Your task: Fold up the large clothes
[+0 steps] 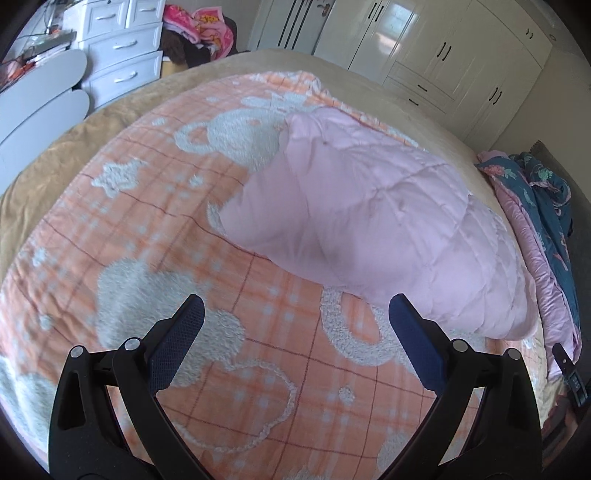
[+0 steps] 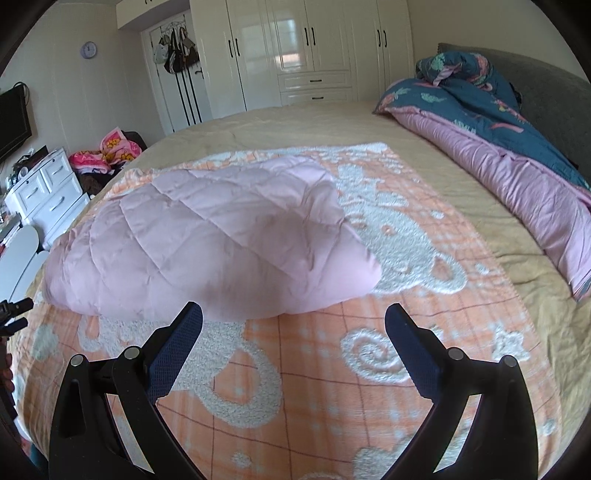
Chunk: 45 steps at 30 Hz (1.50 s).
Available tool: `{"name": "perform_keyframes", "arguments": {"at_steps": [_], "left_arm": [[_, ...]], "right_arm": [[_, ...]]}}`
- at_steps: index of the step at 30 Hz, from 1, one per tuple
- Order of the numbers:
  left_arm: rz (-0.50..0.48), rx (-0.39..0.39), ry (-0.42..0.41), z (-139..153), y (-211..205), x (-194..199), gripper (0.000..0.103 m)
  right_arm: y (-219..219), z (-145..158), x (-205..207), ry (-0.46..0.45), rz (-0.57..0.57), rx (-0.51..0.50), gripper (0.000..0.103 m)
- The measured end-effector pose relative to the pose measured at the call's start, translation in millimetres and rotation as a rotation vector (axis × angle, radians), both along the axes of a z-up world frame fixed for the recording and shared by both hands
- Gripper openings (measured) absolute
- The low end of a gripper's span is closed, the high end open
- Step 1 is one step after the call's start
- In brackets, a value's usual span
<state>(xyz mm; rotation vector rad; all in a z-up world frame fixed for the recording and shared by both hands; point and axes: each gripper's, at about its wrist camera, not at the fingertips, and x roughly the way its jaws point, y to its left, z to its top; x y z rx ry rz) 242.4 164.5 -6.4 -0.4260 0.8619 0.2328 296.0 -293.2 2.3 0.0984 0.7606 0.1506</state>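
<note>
Legible text, labels, brands, numbers: none in either view. The wall clock point(image 2: 89, 50) is too small for its dial to be read. The orange blanket point(image 2: 332, 369) carries only woven white figures, no lettering. The pink floral cloth point(image 1: 201, 22) by the drawers shows print, no words.

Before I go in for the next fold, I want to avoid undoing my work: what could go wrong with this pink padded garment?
1. The pink quilted garment is puffy and bulging, so a fold may spring open.
2. It lies on the orange fleece blanket; a low pinch by the open left gripper or right gripper could catch blanket too.
3. The garment's far edges look hard to see past its bulk, so folds may end up uneven.
</note>
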Motion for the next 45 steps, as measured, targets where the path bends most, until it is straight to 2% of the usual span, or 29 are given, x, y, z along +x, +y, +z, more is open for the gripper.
{"name": "perform_keyframes", "arguments": {"at_steps": [8,12,18,26,35,37,40,42,44,45], "left_arm": [[0.033,-0.127,-0.019,-12,5,23,0.094],[0.079,-0.262,-0.038,-22,17,36,0.094],[0.164,-0.404,-0.053,-40,31,54,0.093],[0.246,-0.520,-0.065,-66,45,75,0.095],[0.257,-0.477,-0.085,-73,43,95,0.095],[0.258,-0.466,-0.091,-72,42,98,0.095],[0.265,-0.451,-0.103,-72,41,102,0.095],[0.260,-0.429,-0.113,-70,39,104,0.094],[0.247,-0.404,-0.118,-68,37,106,0.087],[0.234,-0.380,-0.122,-65,37,110,0.079]], "right_arm": [[4,-19,27,0.059,-0.054,0.053,0.099],[-7,-34,44,0.122,-0.126,0.200,0.099],[-21,-59,69,0.211,-0.202,0.428,0.099],[-19,-85,101,0.242,-0.241,0.589,0.099],[-14,-98,121,0.203,-0.259,0.656,0.099],[-12,-100,123,0.187,-0.252,0.660,0.096],[-8,-95,124,0.155,-0.221,0.649,0.079],[-6,-91,124,0.131,-0.194,0.639,0.063],[-1,-84,126,0.113,-0.166,0.607,0.056],[-2,-83,127,0.107,-0.155,0.593,0.054]]}}
